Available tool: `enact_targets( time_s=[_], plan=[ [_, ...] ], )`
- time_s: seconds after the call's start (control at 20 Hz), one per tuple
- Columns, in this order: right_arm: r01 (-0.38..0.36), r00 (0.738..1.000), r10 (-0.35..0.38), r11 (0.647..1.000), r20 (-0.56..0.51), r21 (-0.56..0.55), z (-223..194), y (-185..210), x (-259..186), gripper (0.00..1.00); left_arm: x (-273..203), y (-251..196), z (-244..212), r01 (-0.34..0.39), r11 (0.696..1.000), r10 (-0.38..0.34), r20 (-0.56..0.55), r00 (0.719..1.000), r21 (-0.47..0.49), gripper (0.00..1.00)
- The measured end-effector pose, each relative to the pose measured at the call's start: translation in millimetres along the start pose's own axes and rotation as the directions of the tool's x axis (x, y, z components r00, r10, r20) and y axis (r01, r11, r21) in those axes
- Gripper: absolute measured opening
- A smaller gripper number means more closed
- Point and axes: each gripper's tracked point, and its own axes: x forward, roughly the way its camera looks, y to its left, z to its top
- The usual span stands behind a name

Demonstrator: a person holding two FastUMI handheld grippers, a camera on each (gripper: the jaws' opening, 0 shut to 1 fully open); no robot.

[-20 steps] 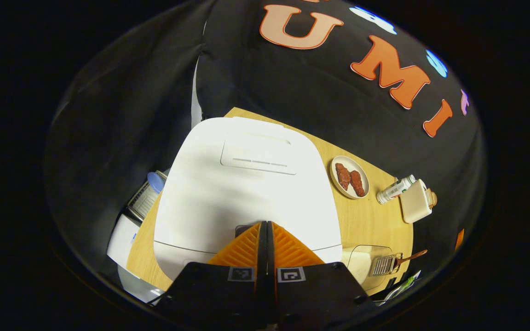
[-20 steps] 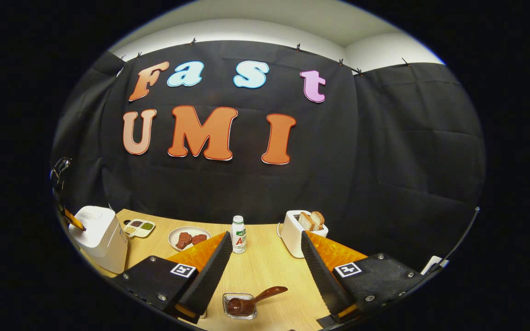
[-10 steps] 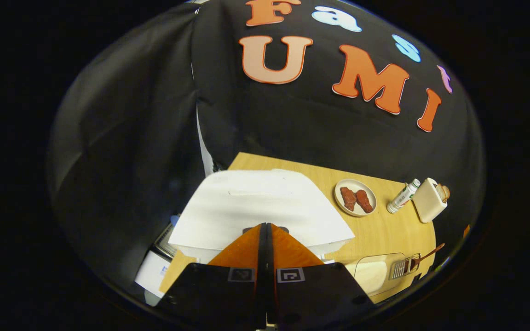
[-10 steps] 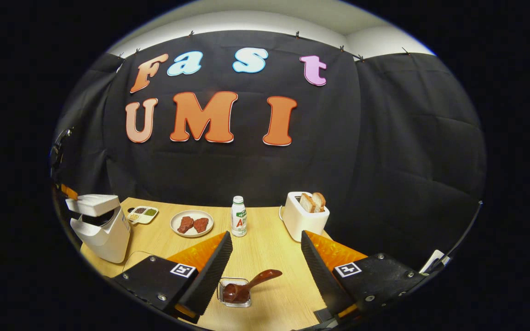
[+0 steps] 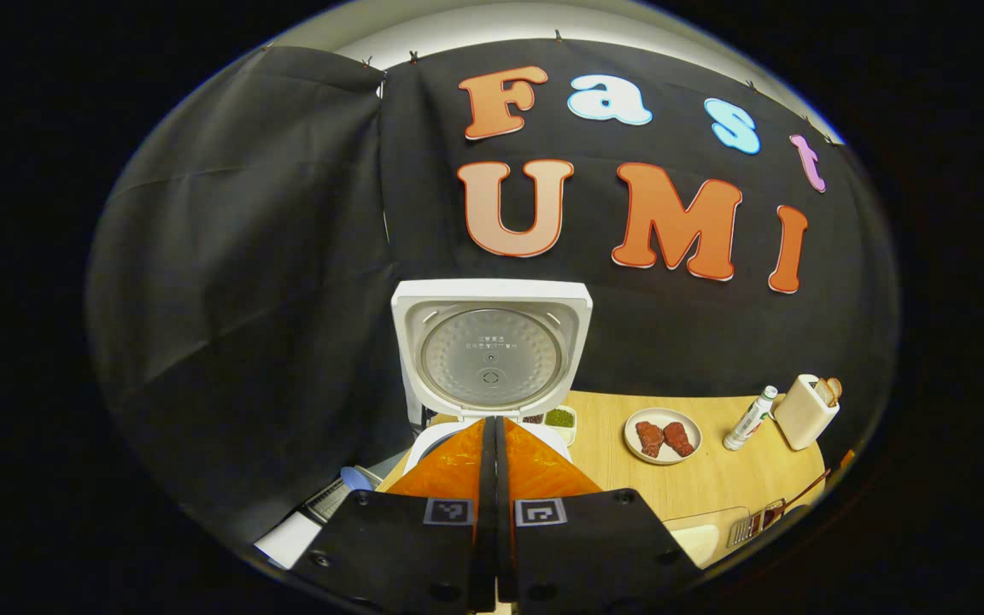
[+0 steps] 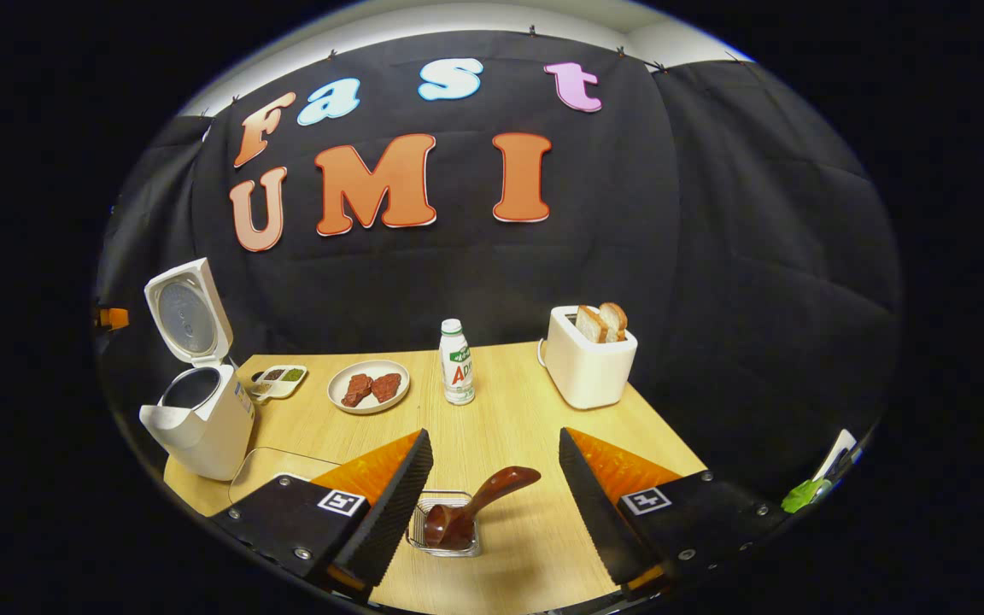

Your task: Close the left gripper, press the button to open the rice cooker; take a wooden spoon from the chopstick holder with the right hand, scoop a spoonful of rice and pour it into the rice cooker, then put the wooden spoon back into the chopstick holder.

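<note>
The white rice cooker stands at the table's left end with its lid swung fully upright, and the dark pot mouth is exposed. My left gripper is shut with nothing between its fingers; its tips sit in front of the cooker's front rim. A brown wooden spoon leans in a small wire chopstick holder near the front edge. My right gripper is open just behind and above the holder, with the spoon's handle between the fingers and touching neither. A clear box lies beside the cooker.
A divided condiment dish, a plate of meat, a small bottle and a white toaster with bread line the back of the wooden table. An orange part of my left gripper shows left of the cooker.
The cooker's lid has gone from closed to fully open. My left gripper has lifted and tilted back from the cooker. My right gripper has moved closer over the spoon holder.
</note>
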Motion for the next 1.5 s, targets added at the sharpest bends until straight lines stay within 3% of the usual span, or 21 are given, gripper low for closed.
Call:
enact_targets(
  time_s=[0.25, 0.45, 0.55, 0.6, 0.65, 0.7, 0.85, 0.95, 1.0, 1.05, 1.2, 1.25, 1.3, 1.5],
  plan=[
    [-0.013, 0.997, 0.020, 0.996, -0.074, 0.091, -33.8, -3.4, 25.9, 0.92, -32.6, 0.6, 1.8, -0.004, 1.000, 0.005, 0.075, 0.997, -0.013, 0.04],
    [-0.006, 0.991, 0.028, 0.985, -0.127, 0.170, -54.6, -9.2, 48.2, 0.92, -61.2, -0.9, 9.4, -0.009, 1.000, 0.013, 0.144, 0.990, -0.027, 0.11],
    [-0.023, 0.987, 0.055, 0.979, -0.152, 0.203, -64.2, -3.5, 58.1, 0.91, -75.3, -3.8, 12.2, 0.004, 1.000, 0.001, 0.174, 0.985, -0.027, 0.18],
    [-0.030, 0.984, 0.068, 0.974, -0.162, 0.223, -69.9, -1.8, 62.8, 0.90, -79.1, -6.9, 12.6, 0.009, 1.000, -0.004, 0.183, 0.983, -0.024, 0.31],
    [-0.034, 0.983, 0.077, 0.968, -0.165, 0.249, -71.0, -1.0, 69.2, 0.90, -81.6, -9.5, 11.3, 0.014, 1.000, -0.011, 0.186, 0.983, -0.017, 0.33],
    [-0.047, 0.981, 0.096, 0.961, -0.168, 0.273, -71.7, 1.7, 73.2, 0.89, -85.2, -13.0, 9.7, 0.019, 1.000, -0.017, 0.189, 0.982, -0.009, 0.43],
    [-0.056, 0.976, 0.119, 0.946, -0.181, 0.319, -73.0, 6.6, 89.1, 0.85, -92.2, -20.5, 6.1, 0.024, 1.000, -0.025, 0.188, 0.982, 0.011, 0.49],
    [-0.055, 0.978, 0.118, 0.941, -0.171, 0.335, -68.7, 7.4, 95.2, 0.80, -96.1, -23.2, 5.6, 0.025, 1.000, -0.027, 0.190, 0.981, 0.013, 0.67],
    [-0.062, 0.979, 0.124, 0.936, -0.161, 0.346, -65.7, 7.6, 95.5, 0.74, -98.2, -23.8, 4.7, 0.025, 1.000, -0.027, 0.189, 0.982, 0.012, 0.70],
    [-0.071, 0.978, 0.136, 0.931, -0.158, 0.359, -64.9, 8.9, 94.8, 0.71, -99.1, -24.2, 3.4, 0.028, 1.000, -0.029, 0.185, 0.982, 0.012, 0.70],
    [-0.110, 0.969, 0.190, 0.904, -0.156, 0.414, -65.1, 17.7, 90.7, 0.39, -97.2, -22.3, -5.1, 0.022, 1.000, -0.025, 0.166, 0.986, 0.020, 0.70],
    [-0.119, 0.964, 0.209, 0.890, -0.162, 0.441, -65.8, 23.3, 86.7, 0.41, -95.1, -22.3, -7.6, 0.022, 1.000, -0.024, 0.157, 0.987, 0.018, 0.70],
    [-0.127, 0.963, 0.221, 0.878, -0.157, 0.462, -66.3, 26.8, 84.7, 0.36, -94.6, -20.8, -9.4, 0.021, 1.000, -0.023, 0.152, 0.988, 0.014, 0.70],
    [-0.115, 0.967, 0.210, 0.866, -0.145, 0.487, -68.3, 35.9, 74.7, 0.26, -89.6, -19.3, -14.7, 0.038, 0.999, -0.036, 0.135, 0.990, -0.012, 0.70]
  ],
)
